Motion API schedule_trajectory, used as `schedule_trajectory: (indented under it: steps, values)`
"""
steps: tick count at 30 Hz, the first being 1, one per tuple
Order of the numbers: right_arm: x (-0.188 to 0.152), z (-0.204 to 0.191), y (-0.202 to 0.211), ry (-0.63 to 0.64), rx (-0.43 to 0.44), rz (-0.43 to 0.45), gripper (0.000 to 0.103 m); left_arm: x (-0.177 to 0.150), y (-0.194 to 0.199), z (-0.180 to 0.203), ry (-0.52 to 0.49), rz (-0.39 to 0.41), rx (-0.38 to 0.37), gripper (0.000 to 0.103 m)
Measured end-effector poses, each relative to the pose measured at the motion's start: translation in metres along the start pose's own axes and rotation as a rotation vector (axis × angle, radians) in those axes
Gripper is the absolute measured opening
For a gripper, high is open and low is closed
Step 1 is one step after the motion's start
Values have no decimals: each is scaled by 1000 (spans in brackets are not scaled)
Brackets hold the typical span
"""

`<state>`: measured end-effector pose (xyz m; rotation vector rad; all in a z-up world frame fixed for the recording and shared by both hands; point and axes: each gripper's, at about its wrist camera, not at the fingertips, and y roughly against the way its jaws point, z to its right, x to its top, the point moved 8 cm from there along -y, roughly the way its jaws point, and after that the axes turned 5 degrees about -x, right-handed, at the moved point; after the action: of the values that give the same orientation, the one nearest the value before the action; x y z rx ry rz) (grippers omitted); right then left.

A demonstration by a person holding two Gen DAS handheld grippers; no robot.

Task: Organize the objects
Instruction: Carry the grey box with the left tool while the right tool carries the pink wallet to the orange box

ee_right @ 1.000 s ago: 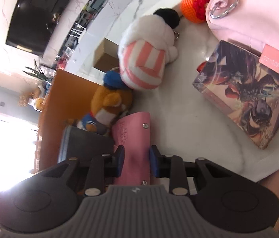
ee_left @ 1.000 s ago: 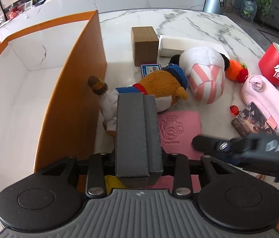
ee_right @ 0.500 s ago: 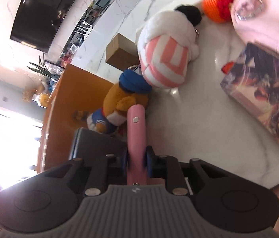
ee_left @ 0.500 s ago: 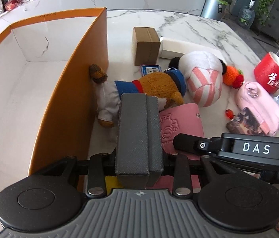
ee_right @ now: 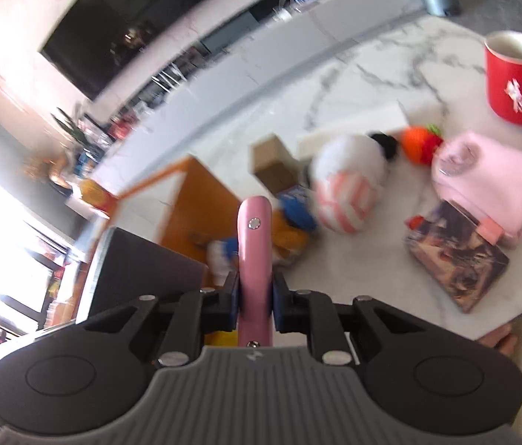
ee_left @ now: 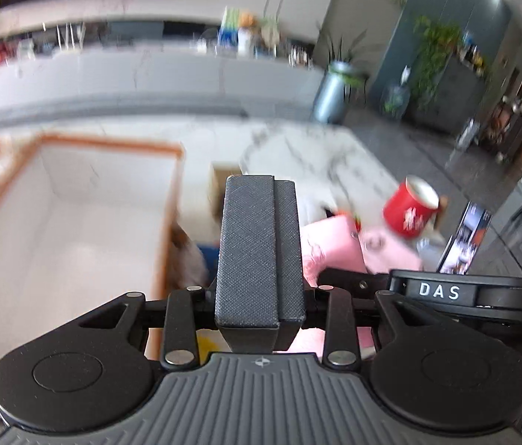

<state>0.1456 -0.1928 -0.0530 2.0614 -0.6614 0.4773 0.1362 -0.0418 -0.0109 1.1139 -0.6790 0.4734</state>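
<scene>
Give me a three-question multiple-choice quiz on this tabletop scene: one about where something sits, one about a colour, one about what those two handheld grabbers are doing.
1. Where is the brown cardboard box?
A. Inside the orange bin
B. On the marble table, outside the bin
C. On the mug

2. What colour is the mug?
A. Red
B. Green
C. Black

3. What does the right gripper hold?
A. Nothing
B. The orange knitted toy
C. A pink wallet

Answers:
1 B: it stands on the marble table beside the orange bin.
2 A: red body with white characters.
3 C: its fingers clamp the pink wallet edge-on, while the left gripper holds a dark grey case.
</scene>
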Motion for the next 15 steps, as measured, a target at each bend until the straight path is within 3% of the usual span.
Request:
schedule_trajectory:
  steps: [4, 9, 13, 15]
  values:
    - [0, -55, 11, 54, 80, 25, 19, 10, 34, -46, 36, 34, 89, 39]
    - [-12, -125, -4, 139, 180, -17, 19, -2, 41, -103, 69, -16, 205, 39]
    - [-33, -157, -33, 189, 176, -70, 19, -23, 34, -128, 84, -84, 233, 39]
    - [-44, -160, -46, 212, 142, -91, 19, -28, 38, -132, 85, -70, 217, 39]
